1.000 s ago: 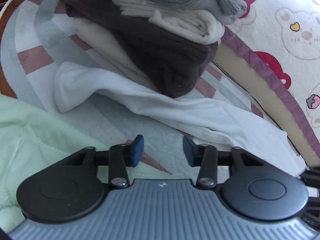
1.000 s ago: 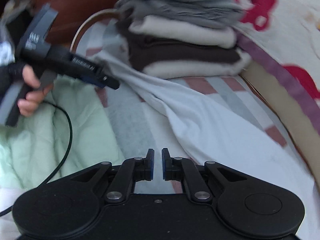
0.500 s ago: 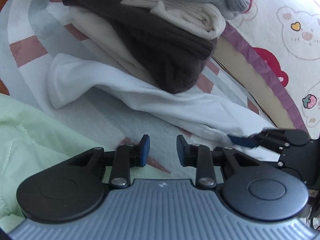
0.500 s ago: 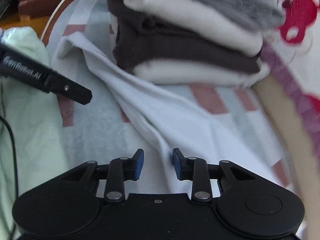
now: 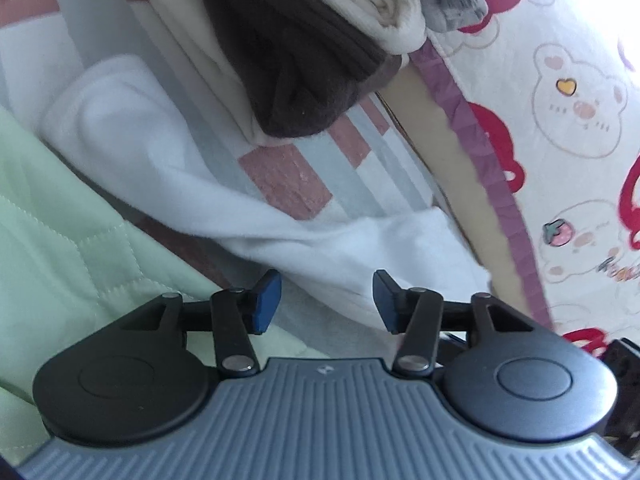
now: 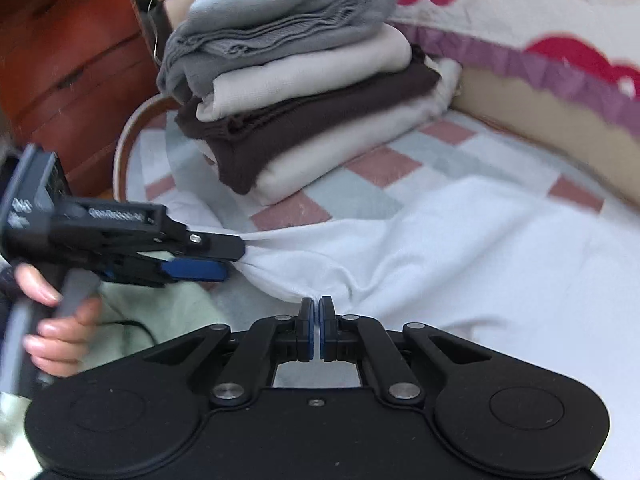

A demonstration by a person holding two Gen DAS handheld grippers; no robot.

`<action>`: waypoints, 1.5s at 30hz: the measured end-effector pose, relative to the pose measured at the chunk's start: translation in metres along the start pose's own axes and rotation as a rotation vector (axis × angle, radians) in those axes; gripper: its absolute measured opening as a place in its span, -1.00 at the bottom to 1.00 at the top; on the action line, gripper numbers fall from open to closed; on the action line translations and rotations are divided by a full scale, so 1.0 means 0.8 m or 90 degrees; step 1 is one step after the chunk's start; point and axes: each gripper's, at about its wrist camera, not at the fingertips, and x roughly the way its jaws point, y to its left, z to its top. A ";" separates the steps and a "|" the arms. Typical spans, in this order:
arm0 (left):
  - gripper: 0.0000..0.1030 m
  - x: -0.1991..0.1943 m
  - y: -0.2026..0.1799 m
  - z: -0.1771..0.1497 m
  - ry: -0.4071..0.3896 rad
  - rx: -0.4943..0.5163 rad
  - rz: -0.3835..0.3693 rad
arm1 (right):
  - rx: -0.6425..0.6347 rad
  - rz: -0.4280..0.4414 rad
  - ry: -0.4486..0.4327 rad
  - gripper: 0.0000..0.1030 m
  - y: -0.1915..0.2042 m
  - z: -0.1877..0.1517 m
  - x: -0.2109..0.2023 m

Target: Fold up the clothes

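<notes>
A white garment (image 5: 320, 248) lies crumpled across a pink-and-grey checked sheet (image 5: 288, 180). My left gripper (image 5: 326, 300) hovers just over a fold of it. Its jaws are opening and the pads press on nothing. From the right wrist view the left gripper (image 6: 230, 260) comes in from the left, its upper finger touching the garment's bunched edge. My right gripper (image 6: 316, 312) is shut on a puckered pinch of the white garment (image 6: 460, 248) at its near edge.
A stack of folded clothes (image 6: 312, 92), grey on cream on dark brown on cream, stands on the sheet behind the garment. A pale green quilt (image 5: 60, 248) lies left. A bear-print blanket (image 5: 568, 120) rises right. A wooden dresser (image 6: 68, 60) stands at far left. A hand (image 6: 52, 320) holds the left gripper's handle.
My right gripper has closed onto the white garment's edge and rolled. My left gripper's jaws have widened and it has rolled. The garment has bunched toward both grippers.
</notes>
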 end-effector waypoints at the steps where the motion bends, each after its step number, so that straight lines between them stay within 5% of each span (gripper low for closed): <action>1: 0.03 -0.001 -0.004 -0.001 -0.011 0.016 0.020 | 0.011 0.013 -0.006 -0.94 -0.003 -0.005 -0.003; 9: 0.16 -0.014 -0.003 0.000 -0.085 0.078 0.105 | -0.045 -0.020 0.022 -0.94 -0.008 -0.042 -0.013; 10: -0.05 -0.015 -0.003 -0.001 -0.087 0.088 0.105 | -0.040 -0.017 0.016 -0.94 -0.009 -0.044 -0.016; 12: -0.89 -0.011 -0.012 -0.001 -0.079 0.158 0.123 | -0.033 -0.033 0.013 -0.94 -0.010 -0.048 -0.019; 17: -0.91 -0.049 -0.025 0.009 -0.195 0.202 0.066 | 0.007 -0.099 0.027 -0.79 -0.018 -0.049 -0.019; 20: -0.91 -0.069 -0.037 0.017 -0.242 0.252 0.109 | 0.048 -0.145 0.012 -0.66 -0.023 -0.042 -0.025; 22: -0.91 -0.076 -0.039 0.017 -0.256 0.255 0.117 | 0.059 -0.163 0.000 -0.16 -0.026 -0.040 -0.031; 28: -0.91 -0.073 -0.061 0.011 -0.258 0.285 0.114 | 0.012 -0.243 0.005 -0.10 -0.028 -0.050 -0.040; 36: -0.91 -0.061 -0.139 -0.003 -0.238 0.406 0.041 | 0.144 -0.155 -0.021 -0.05 -0.060 -0.079 -0.037; 40: -0.91 -0.049 -0.209 0.002 -0.232 0.479 -0.016 | 0.219 0.006 -0.020 0.35 -0.073 -0.080 -0.027; 43: -0.91 -0.037 -0.271 -0.005 -0.221 0.516 -0.062 | 0.281 0.122 -0.035 0.23 -0.087 -0.083 -0.037; 45: -0.91 -0.032 -0.304 -0.013 -0.207 0.492 -0.113 | 0.296 0.108 -0.069 0.23 -0.099 -0.090 -0.062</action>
